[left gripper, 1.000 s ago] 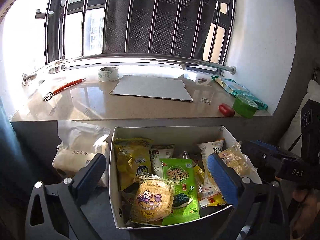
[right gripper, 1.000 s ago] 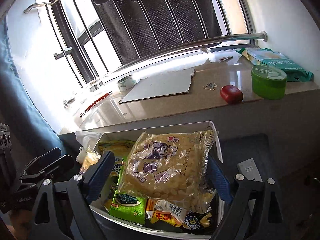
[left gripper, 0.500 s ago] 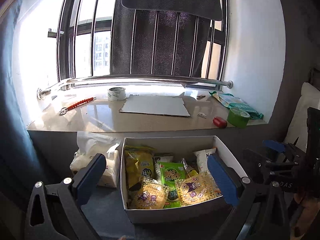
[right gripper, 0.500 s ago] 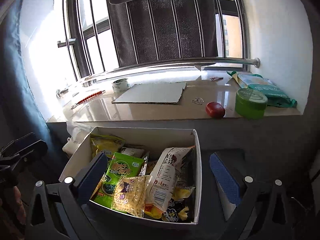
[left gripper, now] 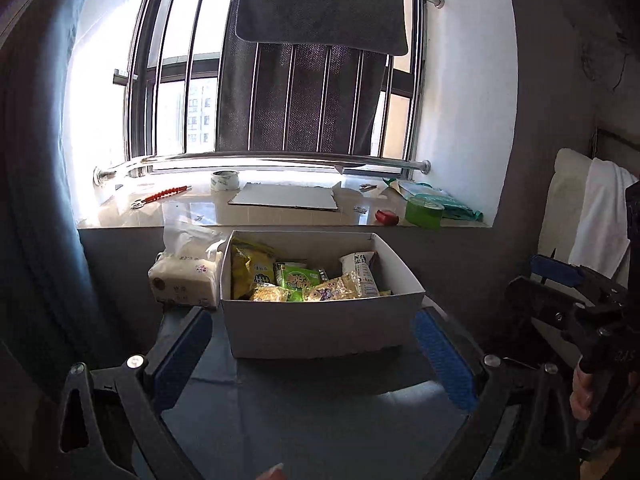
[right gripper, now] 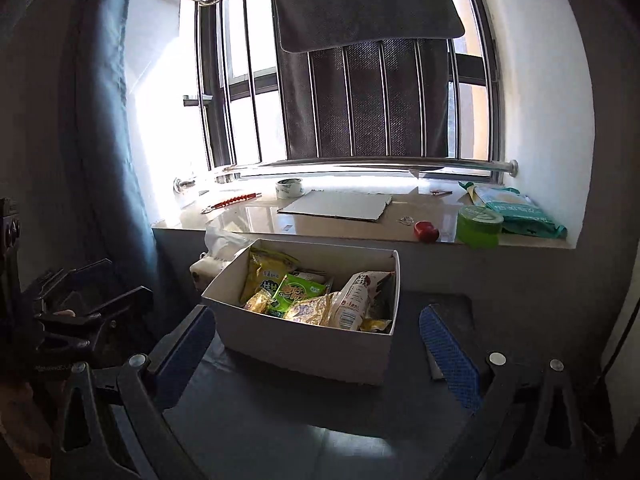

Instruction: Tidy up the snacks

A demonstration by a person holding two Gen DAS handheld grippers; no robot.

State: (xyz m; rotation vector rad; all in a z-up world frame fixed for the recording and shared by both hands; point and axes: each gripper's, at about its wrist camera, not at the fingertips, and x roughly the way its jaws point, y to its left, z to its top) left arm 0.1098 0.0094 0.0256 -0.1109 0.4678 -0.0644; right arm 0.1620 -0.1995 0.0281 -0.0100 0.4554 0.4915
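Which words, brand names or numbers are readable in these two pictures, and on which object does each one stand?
None can be read with confidence.
Green snack bag: large print, too blurred.
Yellow snack bag: print too small.
White snack packet: red characters, unreadable.
Tissue pack: small marks, unreadable.
Green tub and teal pouch on the sill: print blurred.

A dark blue-grey table [left gripper: 320,412] carries a white cardboard box [left gripper: 320,328] of snacks, with a white tissue pack [left gripper: 184,284] touching the box's left side, towards the windowsill.
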